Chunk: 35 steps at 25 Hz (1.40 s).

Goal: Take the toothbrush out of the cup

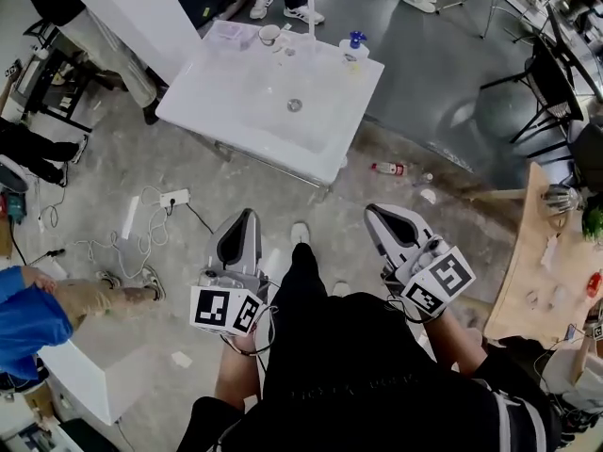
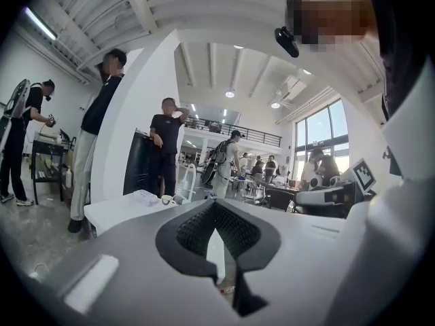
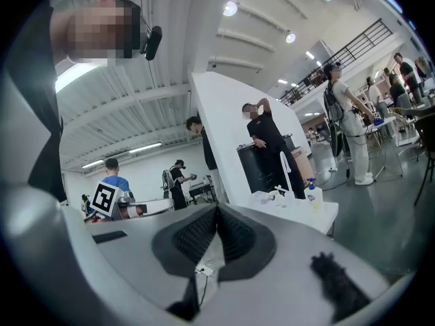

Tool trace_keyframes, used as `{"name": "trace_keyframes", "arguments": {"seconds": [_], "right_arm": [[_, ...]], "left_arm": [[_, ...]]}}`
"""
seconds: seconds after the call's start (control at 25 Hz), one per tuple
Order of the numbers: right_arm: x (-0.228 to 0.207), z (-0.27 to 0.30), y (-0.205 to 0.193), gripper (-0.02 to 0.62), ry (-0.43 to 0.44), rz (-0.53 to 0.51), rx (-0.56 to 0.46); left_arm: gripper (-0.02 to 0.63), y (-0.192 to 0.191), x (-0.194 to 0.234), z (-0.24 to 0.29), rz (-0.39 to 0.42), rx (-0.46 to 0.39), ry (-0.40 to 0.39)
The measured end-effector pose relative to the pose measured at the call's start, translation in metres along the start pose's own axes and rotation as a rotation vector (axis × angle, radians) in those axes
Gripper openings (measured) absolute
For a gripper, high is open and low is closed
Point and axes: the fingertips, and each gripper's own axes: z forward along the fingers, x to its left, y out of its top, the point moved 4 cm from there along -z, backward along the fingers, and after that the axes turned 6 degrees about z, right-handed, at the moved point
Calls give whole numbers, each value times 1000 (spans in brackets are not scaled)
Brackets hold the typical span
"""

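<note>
head view: left claw (image 1: 250, 215) and right claw (image 1: 371, 211) pressed together; open floor (image 1: 273, 191) before the sink (image 1: 283, 154)

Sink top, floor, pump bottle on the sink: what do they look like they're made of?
Sink: smooth white with a soft gloss and a moulded basin, so ceramic or cast resin; can't tell which.
Floor: bare grey concrete, mottled, stained and matte.
Pump bottle: looks like pale plastic with a blue plastic pump head; too small to be sure.
</note>
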Motion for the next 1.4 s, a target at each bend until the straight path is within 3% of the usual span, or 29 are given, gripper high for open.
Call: {"name": "trace_keyframes", "arguments": {"seconds": [0.4,0.68,0.8,1.08,1.4], "right_arm": [[-8,94,26,11,-17,-17,26],[-5,143,38,11,-60,-13,37],[-4,164,40,11,-65,-2,42],[-7,200,51,11,-55,-14,35],[-16,213,51,11,-47,-7,48]], "left_arm": [[9,9,80,43,-23,19,-11],[9,14,131,70,-82,-3,-35],[9,15,149,80,-51,0,-38],[9,13,175,100,-12,16,-43],[9,17,181,109,-20,13,-42]]}}
